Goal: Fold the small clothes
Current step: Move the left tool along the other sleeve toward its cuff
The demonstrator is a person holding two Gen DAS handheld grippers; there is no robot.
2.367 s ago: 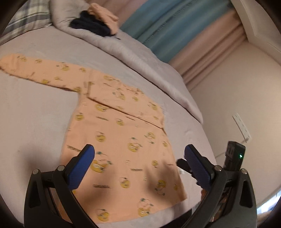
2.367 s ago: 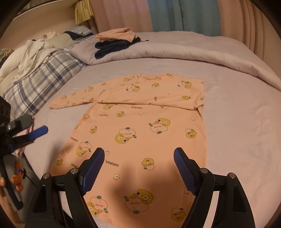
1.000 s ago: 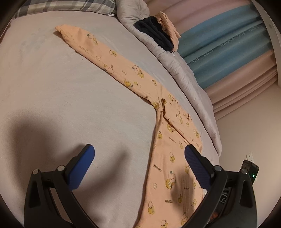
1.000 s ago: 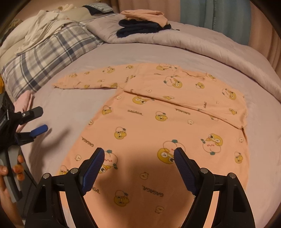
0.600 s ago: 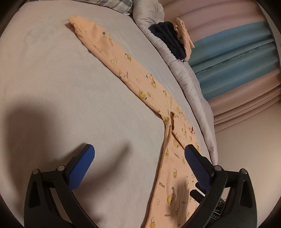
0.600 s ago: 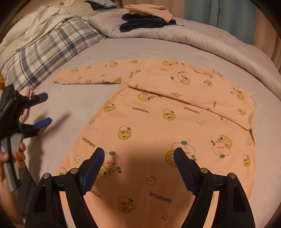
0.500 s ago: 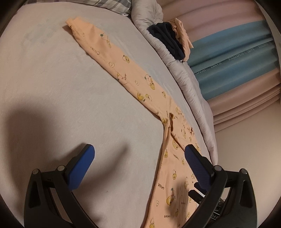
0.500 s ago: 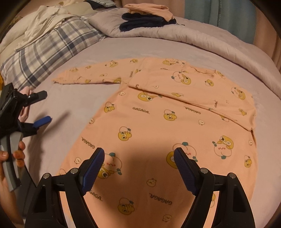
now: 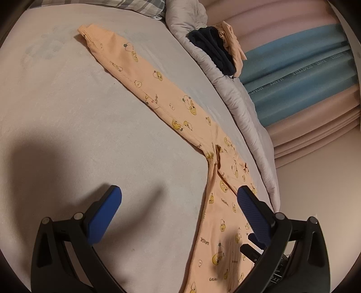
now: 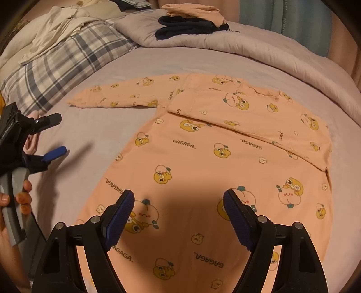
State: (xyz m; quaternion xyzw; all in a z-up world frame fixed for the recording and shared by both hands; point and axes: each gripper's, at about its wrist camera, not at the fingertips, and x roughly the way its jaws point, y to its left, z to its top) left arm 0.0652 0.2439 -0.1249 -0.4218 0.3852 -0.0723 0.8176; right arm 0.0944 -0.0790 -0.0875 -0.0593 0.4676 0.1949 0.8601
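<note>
Both tongs stand with their blue pads wide apart and hold nothing. Left tongs hang over the pale lilac bed sheet, with the left pad above bare sheet and the right pad above the edge of the peach pajama top; in the right wrist view the same tongs show at the left edge, gripped by a hand, off to the side of the garment and below the cuff of its outstretched sleeve. Right tongs hover above the lower part of the pajama top, casting a dark shadow across its hem area.

That top lies flat on the bed, printed with yellow cartoon animals and the word "GAGAGA". One long sleeve stretches straight out over the sheet toward the plaid pillow. The other sleeve is folded in across the chest, lying as a band on top of the body.

Beyond the garment, a rolled grey quilt runs across the bed. On it rests a small pile: a dark navy garment with a folded peach piece on top. White cloth is crumpled beside the pillow. Pink and blue curtains hang behind the bed.
</note>
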